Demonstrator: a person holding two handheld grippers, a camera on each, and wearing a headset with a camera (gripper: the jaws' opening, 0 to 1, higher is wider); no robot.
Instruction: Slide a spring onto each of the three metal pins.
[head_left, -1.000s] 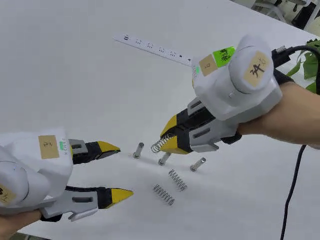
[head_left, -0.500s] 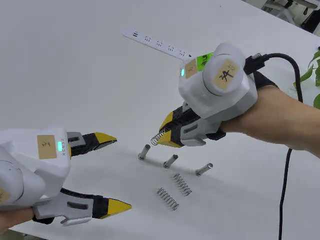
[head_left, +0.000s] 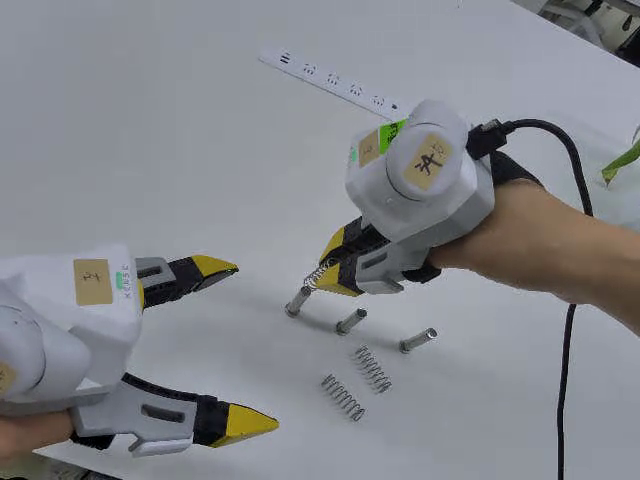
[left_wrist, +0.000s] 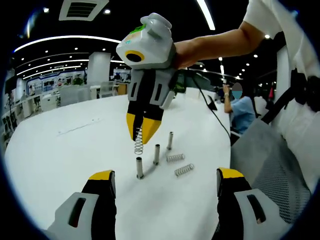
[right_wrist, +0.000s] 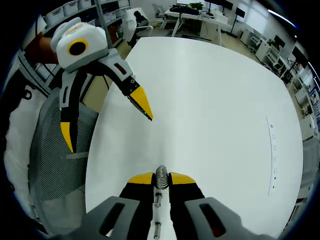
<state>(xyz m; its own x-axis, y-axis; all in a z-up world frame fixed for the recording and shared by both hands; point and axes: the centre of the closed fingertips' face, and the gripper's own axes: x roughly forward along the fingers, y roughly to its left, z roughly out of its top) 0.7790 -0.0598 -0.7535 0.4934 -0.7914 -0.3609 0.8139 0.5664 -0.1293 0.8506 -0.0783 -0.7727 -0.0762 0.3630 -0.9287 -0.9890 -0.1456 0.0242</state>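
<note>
Spring number one is the step in hand. The right tool pinches it by its upper end between the yellow tips, at the middle of the head view, and its free end hangs just above the leftmost pin of the row. In the left gripper view the spring hangs nearly in line with that pin, its lowest coil close to the pin's top but apart from it.

The middle pin and the right pin stand bare beside it on the white counter. The upper loose spring and the lower loose spring lie flat just below the pins, toward the lower middle of the frame. The left tool sits at the lower left, jaws wide and empty, pointing toward the pins. A power strip lies at the upper middle, well apart from the work.

No pin carries a spring yet, so the task looks to be at its start. The next move likely calls for lowering the spring straight down so its open end catches the pin's top, then loosening the grip so it drops along the shaft. A slight tilt could snag the coil on the rim or tip the pin.
</note>
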